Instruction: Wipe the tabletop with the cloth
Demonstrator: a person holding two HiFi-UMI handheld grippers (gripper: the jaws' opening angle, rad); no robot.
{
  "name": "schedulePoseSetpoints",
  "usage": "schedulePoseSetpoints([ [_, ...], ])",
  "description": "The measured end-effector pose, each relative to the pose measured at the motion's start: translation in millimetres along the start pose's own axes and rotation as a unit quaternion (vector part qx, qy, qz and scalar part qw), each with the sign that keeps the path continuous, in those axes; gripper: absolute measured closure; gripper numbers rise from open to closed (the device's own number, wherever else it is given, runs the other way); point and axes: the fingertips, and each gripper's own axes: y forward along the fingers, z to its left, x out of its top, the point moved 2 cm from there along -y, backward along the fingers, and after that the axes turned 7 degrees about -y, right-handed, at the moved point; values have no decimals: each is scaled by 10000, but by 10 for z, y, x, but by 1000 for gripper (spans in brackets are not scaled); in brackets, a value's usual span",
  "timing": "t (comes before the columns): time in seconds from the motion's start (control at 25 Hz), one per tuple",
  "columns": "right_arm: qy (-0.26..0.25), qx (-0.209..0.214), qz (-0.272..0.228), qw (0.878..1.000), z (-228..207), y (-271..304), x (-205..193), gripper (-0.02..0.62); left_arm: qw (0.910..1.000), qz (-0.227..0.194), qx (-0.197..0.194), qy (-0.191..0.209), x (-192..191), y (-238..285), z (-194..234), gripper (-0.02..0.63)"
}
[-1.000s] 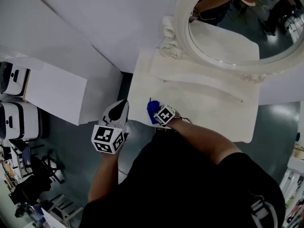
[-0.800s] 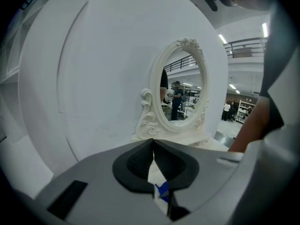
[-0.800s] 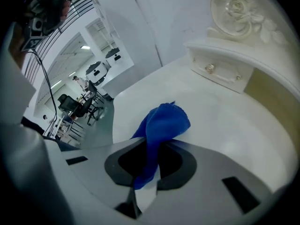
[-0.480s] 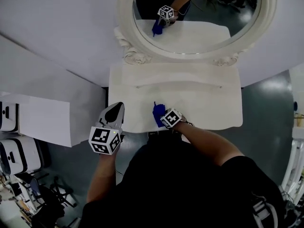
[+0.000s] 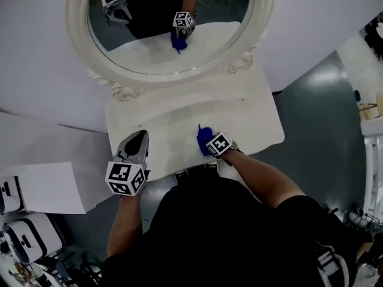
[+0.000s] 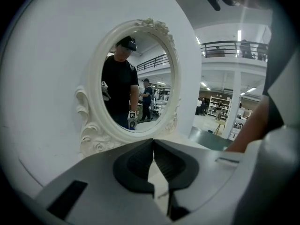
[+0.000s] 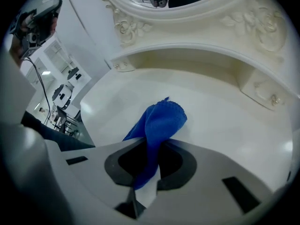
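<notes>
Your right gripper is clamping the cloth, its jaws closing on a narrow fold while most of the fabric is bunching up beyond the tips. Your left gripper is sitting closed on nothing, its jaws meeting, and it is hovering over the near left corner of the tabletop.

The main risk is lying in that thin grip. If you are dragging hard across the surface, friction is likely going to be tugging the fold out from between the jaws. Because the cloth is standing as a crumpled tuft and not lying flat, it is probably going to be wiping only a small patch per stroke, and pressing lower to spread it is risking the hard jaw tips scraping the white top. You are also working just beside the near edge, so a stroke towards you is likely carrying the cloth off the tabletop. On far strokes the raised ledge and the carved frame of the mirror are standing in the way.

The cloth is showing as bright blue, soft and finely textured, twisting into a loose peak at the middle of the near edge; whether it is actually pressing on the surface, I cannot tell
</notes>
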Motion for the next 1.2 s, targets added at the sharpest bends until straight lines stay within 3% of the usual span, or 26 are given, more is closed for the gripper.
schedulePoseSetpoints([
  [0.56,1137,-914,136,9892,-1445,-815,-1147,555,9969,177,-695,320,184,846,-793,594],
  [1.2,2394,-1414,190,9604,-2165,-1441,-2300,554,9941,285,-950,441,173,1218,-1182,594],
])
